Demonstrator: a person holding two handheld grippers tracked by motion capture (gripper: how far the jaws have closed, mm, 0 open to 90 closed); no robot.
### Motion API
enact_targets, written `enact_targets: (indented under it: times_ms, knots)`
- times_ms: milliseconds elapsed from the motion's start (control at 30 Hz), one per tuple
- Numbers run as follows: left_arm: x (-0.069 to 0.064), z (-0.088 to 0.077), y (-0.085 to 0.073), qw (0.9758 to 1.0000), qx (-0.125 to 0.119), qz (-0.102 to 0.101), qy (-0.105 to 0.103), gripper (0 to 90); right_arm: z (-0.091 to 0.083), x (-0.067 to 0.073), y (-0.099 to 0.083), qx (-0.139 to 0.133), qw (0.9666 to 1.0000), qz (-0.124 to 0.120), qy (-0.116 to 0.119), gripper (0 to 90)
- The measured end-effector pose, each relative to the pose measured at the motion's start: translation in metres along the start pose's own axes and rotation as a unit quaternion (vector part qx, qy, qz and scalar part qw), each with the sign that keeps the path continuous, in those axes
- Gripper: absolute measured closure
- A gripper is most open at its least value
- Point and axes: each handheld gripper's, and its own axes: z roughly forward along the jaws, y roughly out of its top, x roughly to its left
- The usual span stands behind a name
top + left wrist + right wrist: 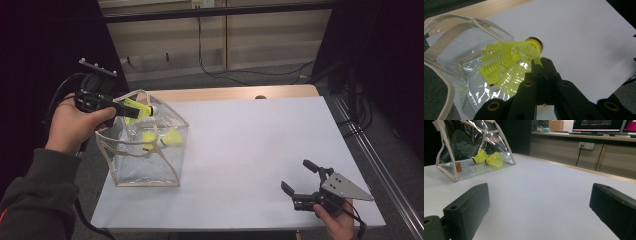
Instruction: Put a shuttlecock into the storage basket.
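White sheeting covered the surface point(250, 150), where a clear bag point(145, 165) with beige trim stood at the left edge. Two yellow shuttlecocks point(490, 158) already lay inside it. The left hand-held gripper point(131, 108) was clenched on a third shuttlecock point(511, 62), holding it over the bag's open mouth, so dropping it in seemed all that was left. The right hand-held gripper point(299, 176) rested near the front right corner, jaws spread and empty.

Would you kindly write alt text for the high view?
The left gripper holds a yellow shuttlecock over a clear bag containing two more shuttlecocks. The right gripper rests open on the white table.
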Motion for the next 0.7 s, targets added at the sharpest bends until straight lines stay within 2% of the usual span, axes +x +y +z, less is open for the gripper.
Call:
enact_targets:
  times_ms: [700]
  knots:
    - [0.011, -0.008, -0.008, 0.9999, 0.003, -0.011, 0.011, 89.9, 0.000, 0.000, 0.000, 0.000, 1.0000, 0.000, 0.000, 2.6]
